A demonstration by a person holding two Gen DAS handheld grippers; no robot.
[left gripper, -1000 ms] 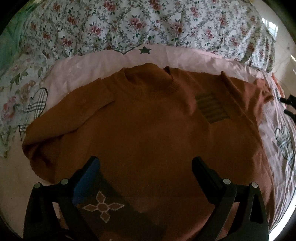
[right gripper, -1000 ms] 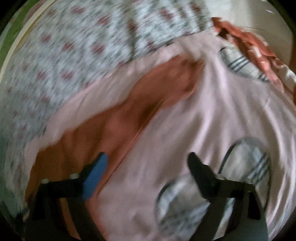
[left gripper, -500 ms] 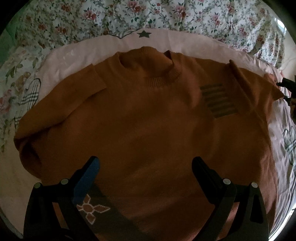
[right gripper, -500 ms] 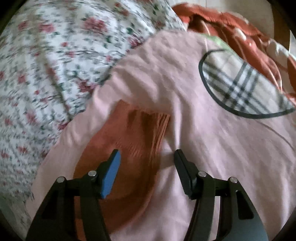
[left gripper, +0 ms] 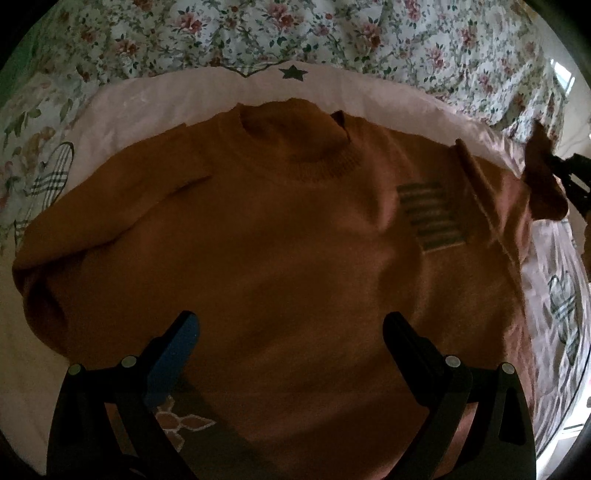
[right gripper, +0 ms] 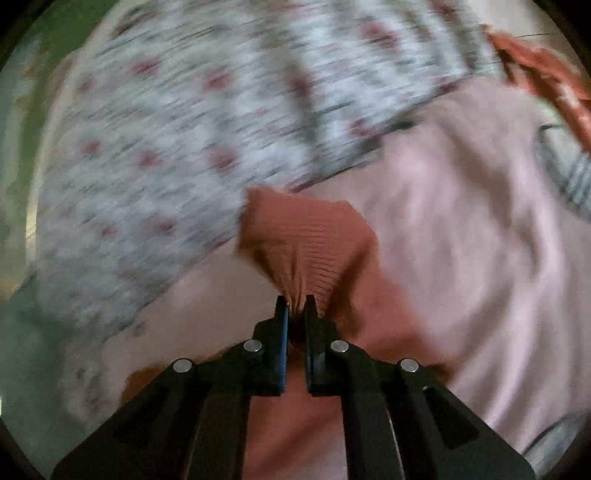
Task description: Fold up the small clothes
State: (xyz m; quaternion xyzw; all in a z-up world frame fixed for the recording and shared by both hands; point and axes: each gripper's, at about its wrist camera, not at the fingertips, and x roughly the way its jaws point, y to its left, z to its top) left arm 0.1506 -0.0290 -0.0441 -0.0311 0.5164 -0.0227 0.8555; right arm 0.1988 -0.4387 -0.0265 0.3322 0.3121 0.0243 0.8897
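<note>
A small rust-orange sweater (left gripper: 277, 240) lies flat, front up, on a pink sheet (left gripper: 177, 96), collar at the far side and a striped patch on its chest. My left gripper (left gripper: 291, 332) hovers open and empty over the sweater's lower body. My right gripper (right gripper: 295, 306) is shut on the ribbed cuff (right gripper: 306, 236) of the sweater's right sleeve and holds it lifted off the sheet. In the left wrist view the lifted cuff (left gripper: 543, 184) shows at the far right, pinched by the right gripper (left gripper: 561, 168).
A floral quilt (left gripper: 332, 33) borders the pink sheet on the far side and left. Plaid heart prints (left gripper: 561, 306) mark the sheet. A red patterned cloth (right gripper: 543, 70) lies at the far right in the blurred right wrist view.
My right gripper has closed on the sleeve cuff and lifted it off the sheet. The left gripper has shifted only slightly over the sweater.
</note>
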